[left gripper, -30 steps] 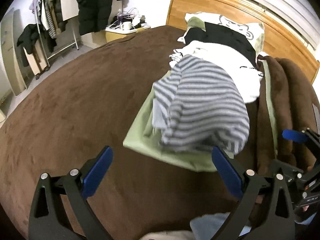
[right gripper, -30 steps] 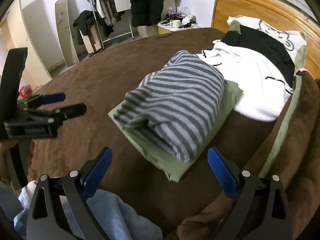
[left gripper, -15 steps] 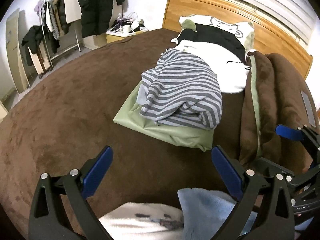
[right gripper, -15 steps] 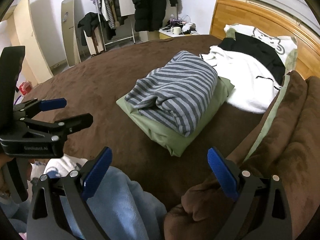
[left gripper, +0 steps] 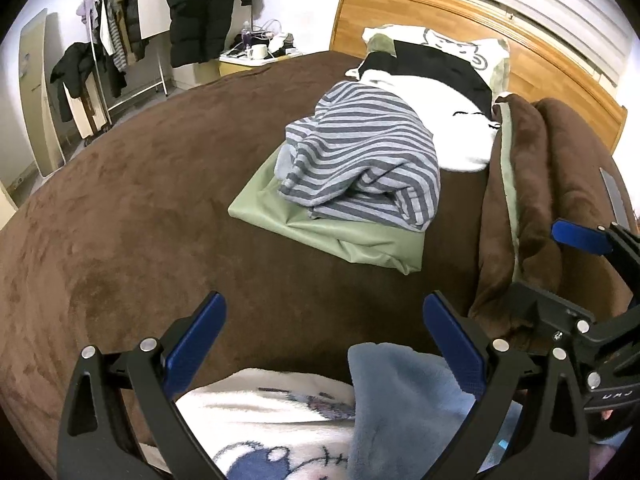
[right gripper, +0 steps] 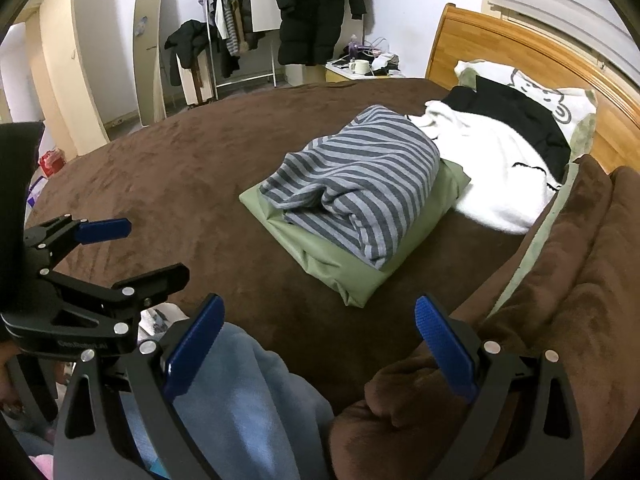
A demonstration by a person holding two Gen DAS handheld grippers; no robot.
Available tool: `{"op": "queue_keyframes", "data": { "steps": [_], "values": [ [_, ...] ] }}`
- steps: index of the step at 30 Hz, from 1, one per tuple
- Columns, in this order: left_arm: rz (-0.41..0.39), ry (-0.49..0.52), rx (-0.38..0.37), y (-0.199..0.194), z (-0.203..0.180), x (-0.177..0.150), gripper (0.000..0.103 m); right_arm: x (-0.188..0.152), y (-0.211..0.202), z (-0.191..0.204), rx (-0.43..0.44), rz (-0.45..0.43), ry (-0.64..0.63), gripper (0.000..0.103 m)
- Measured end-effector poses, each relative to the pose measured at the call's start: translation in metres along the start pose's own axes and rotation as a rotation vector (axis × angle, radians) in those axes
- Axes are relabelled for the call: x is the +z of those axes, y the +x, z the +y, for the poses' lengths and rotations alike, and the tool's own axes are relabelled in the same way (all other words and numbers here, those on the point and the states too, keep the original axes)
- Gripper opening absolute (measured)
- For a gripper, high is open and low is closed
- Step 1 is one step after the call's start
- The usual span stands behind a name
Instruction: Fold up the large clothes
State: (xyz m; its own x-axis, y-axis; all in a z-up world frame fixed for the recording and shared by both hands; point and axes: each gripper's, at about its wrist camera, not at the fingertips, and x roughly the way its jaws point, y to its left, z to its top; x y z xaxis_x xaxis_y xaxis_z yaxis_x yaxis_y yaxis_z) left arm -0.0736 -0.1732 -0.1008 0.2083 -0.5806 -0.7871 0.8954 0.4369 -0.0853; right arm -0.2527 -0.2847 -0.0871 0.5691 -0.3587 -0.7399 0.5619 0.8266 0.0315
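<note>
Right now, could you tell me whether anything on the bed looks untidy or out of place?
Yes: the striped garment on the flat green garment is folded loosely, its near edge bunched and rumpled. Behind it, a white garment lies unfolded in a heap.

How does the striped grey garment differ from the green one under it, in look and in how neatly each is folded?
The striped garment has grey stripes; the green garment is plain. The striped one lies on top, bunched with loose folds at its near edge, while the green one lies flatter on the brown bed cover as a tidier rectangle. The green one sticks out beyond the striped one at the near side. Both are stacked together, untouched by either gripper.
</note>
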Motion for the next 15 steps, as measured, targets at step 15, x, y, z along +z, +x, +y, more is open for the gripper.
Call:
{"op": "queue_keyframes", "data": {
  "steps": [15],
  "values": [
    [0.013, 0.012, -0.076, 0.015, -0.008, 0.008, 0.096, -0.004, -0.001, -0.018, -0.064, 0.018, 0.019, 0.095]
  ]
}}
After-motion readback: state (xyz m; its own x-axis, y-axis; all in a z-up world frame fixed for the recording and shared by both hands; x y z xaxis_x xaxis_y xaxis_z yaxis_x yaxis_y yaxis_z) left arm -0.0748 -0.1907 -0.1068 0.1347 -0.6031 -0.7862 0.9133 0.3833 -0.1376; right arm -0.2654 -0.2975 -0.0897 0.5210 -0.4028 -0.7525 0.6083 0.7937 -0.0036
